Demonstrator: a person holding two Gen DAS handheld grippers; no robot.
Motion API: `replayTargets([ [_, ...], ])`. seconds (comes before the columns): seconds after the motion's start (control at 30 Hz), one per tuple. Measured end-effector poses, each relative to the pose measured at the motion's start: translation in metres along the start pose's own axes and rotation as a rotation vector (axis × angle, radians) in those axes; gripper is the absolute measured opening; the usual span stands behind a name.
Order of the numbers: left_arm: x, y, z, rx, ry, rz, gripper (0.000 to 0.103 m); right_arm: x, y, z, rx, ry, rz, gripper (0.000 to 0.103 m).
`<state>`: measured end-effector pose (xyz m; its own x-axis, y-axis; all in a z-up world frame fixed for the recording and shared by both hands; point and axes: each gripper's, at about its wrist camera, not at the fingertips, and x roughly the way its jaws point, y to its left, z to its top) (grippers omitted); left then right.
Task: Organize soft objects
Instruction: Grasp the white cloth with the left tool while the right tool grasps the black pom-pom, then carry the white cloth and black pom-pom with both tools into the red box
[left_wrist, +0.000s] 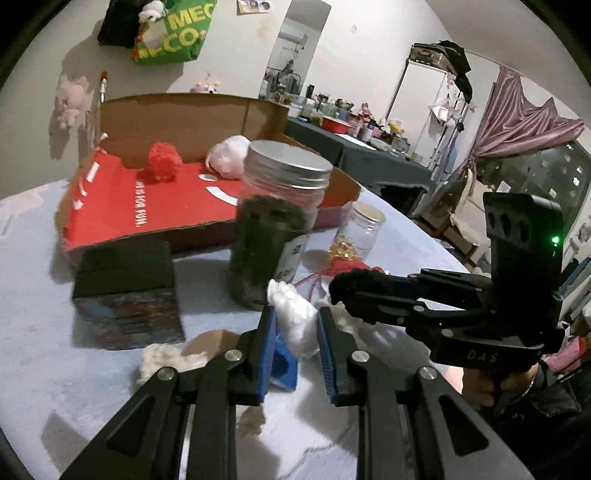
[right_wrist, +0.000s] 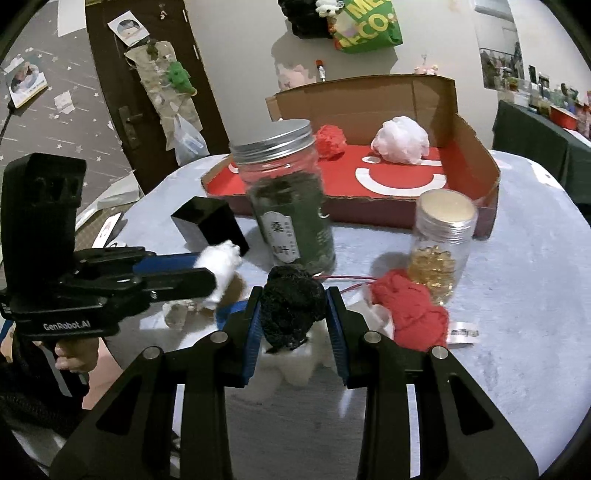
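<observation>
My left gripper (left_wrist: 295, 317) is shut on a white fluffy ball (left_wrist: 295, 317), lifted a little above the table; the same ball (right_wrist: 219, 267) shows at its tip in the right wrist view. My right gripper (right_wrist: 293, 306) is shut on a black fluffy ball (right_wrist: 293, 306), which the left wrist view shows as the black ball (left_wrist: 354, 286) at the right gripper's tip. An open cardboard box with a red floor (right_wrist: 406, 188) stands behind, holding a red pompom (right_wrist: 330, 142) and a pale pink ball (right_wrist: 400, 140). A red yarn bundle (right_wrist: 413, 308) lies on the table.
A tall jar of dark green leaves (right_wrist: 290, 199) with a metal lid stands just ahead of both grippers. A smaller jar with gold pieces (right_wrist: 441, 240) is to its right. A black box (left_wrist: 125, 291) sits at left. White and beige tufts (left_wrist: 162, 360) and a blue item (left_wrist: 284, 363) lie on the light blue cloth (right_wrist: 517, 295).
</observation>
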<state>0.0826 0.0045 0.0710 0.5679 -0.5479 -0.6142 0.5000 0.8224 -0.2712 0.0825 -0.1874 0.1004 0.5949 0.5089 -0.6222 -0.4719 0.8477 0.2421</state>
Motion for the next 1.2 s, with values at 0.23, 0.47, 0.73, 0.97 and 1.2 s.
replayTargets([
  [0.23,0.008,-0.001,0.003,-0.008,0.015,-0.025,0.024,0.005,-0.003,0.002,-0.013,0.012,0.007,0.031],
  [0.47,0.008,0.002,0.003,-0.008,0.019,-0.021,0.024,0.007,-0.004,0.003,-0.008,0.016,0.015,0.031],
  [0.73,0.002,0.005,0.002,-0.015,0.011,-0.010,0.024,0.005,-0.008,0.003,0.000,0.016,0.010,0.031],
  [0.97,-0.003,0.007,0.007,-0.013,0.010,0.018,0.024,-0.002,-0.016,0.003,0.002,0.010,-0.017,0.031],
  [1.2,-0.006,0.011,0.023,0.020,0.036,0.085,0.024,-0.015,-0.032,0.002,0.020,0.003,-0.059,0.031],
])
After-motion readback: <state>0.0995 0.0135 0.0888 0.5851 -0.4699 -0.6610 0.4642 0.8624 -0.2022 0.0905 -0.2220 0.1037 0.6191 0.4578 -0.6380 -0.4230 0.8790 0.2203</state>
